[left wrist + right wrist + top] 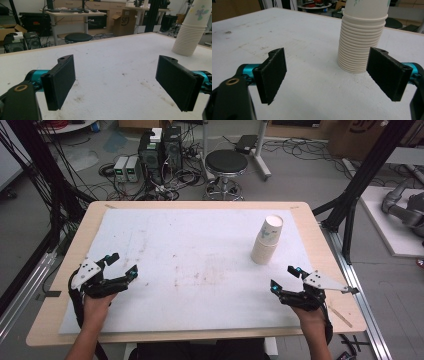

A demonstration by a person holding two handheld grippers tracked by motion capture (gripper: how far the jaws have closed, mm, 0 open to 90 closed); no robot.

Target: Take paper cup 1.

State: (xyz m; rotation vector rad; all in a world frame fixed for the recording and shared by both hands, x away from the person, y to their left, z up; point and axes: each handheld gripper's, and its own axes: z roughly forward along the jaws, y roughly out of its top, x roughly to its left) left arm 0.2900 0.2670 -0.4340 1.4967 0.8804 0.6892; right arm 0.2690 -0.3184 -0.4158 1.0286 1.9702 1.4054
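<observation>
Both sets of jaws are standing wide apart with nothing between them, on the left gripper [120,263] and the right gripper [283,278] alike. I am looking at a white, stained mat [190,270] covering a wooden table [60,270]; behind it, at the top of the high view, a black stool [226,162] and computer towers [160,150] are sitting on a grey floor among tangled cables. I am seeing the stack of paper cups [267,240] standing upright right of centre, up and left of the right gripper and well apart from the left one. In the right gripper view the stack [362,37] is rising just beyond the jaws, untouched. My hands are entering from the lower corners, both grippers hovering low and angled inward.
</observation>
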